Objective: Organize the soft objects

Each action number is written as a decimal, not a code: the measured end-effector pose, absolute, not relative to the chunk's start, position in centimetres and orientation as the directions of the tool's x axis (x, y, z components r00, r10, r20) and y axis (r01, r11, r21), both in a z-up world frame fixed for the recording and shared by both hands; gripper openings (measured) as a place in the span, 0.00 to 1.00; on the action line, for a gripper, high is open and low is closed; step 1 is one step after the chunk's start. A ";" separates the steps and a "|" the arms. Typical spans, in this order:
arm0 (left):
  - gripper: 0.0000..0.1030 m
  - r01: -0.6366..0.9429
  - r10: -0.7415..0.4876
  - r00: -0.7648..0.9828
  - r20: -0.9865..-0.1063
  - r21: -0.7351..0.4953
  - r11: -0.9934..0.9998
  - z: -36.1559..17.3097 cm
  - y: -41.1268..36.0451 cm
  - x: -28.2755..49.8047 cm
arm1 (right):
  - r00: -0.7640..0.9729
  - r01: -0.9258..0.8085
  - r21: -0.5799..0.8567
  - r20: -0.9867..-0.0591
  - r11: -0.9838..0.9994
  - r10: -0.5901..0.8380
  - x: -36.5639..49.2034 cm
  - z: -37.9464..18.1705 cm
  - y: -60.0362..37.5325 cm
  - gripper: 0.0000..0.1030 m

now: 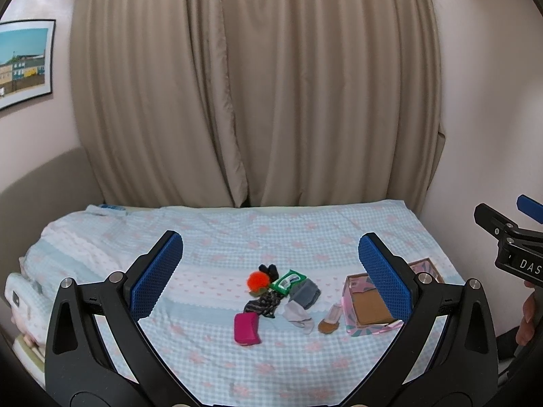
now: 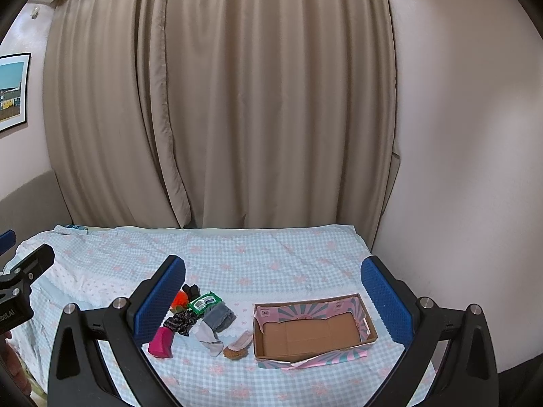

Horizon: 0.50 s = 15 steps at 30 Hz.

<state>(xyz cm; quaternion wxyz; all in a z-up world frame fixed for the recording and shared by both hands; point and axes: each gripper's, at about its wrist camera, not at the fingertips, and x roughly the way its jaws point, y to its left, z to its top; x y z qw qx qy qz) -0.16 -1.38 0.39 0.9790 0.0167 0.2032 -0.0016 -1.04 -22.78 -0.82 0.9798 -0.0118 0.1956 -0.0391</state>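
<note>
Here, a bed point(image 2: 271, 254) in blue-checked sheet fills the lower frame — beige curtains point(image 2: 237, 101) behind, framed picture point(image 1: 23, 64) upper left; both claws — left point(image 1: 271, 273), right point(image 2: 273, 296) — spread, gripping nothing.

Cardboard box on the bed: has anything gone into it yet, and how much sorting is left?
Nothing looks done: the cardboard box shows only its bare brown floor. Nothing is in hand either; the left gripper and right gripper are both open above the bed. Everything is left: the pink pouch, orange pompom, green wipes pack, grey socks, patterned dark cloth and brown slipper lie beside the box.
</note>
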 end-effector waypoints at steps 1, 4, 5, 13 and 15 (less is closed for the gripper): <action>1.00 0.011 0.003 0.917 -0.399 0.032 0.999 0.4 -1.4 -0.1 | 0.921 0.072 -0.037 -0.382 0.997 -0.081 -1.1 -0.9 -22.8 1.00; 1.00 0.013 0.001 0.916 -0.401 0.032 0.999 0.5 -1.4 0.0 | 0.920 0.072 -0.036 -0.383 0.997 -0.080 -1.1 -0.9 -22.9 1.00; 1.00 0.013 0.001 0.915 -0.403 0.033 0.999 0.6 -1.4 0.2 | 0.920 0.073 -0.036 -0.382 0.997 -0.082 -1.1 -0.9 -22.8 1.00; 1.00 0.013 0.001 0.916 -0.402 0.033 0.999 0.5 -1.5 0.2 | 0.921 0.074 -0.035 -0.382 0.997 -0.081 -1.0 -0.9 -22.9 1.00; 1.00 0.012 0.002 0.916 -0.402 0.034 0.999 0.5 -1.5 0.2 | 0.921 0.071 -0.035 -0.382 0.997 -0.080 -0.9 -0.8 -22.9 1.00</action>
